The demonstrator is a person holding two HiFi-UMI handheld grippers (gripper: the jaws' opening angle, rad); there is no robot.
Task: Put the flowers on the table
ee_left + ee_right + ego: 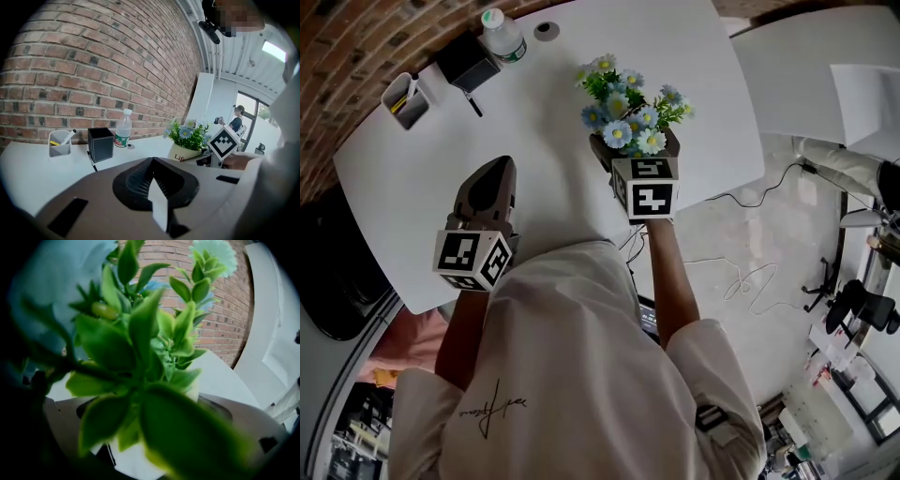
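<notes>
While the white table (581,66) spreads wide under both your hands, the potted flowers (630,111) sit upright in your right gripper (636,146), whose jaws clasp the white pot (183,152) on either side; the pot lies straight ahead of the claw, stems pointing up, over the table's near right part. Whether its base touches the tabletop you cannot tell from these views, so the coming move is judged a short straight lowering. Blue and pale daisy-like blooms crown dense green leaves. Your left gripper (499,171) hovers well apart to the left, jaws pressed together on nothing. Far off stand a black pen holder (467,62) and a water bottle (502,34)
</notes>
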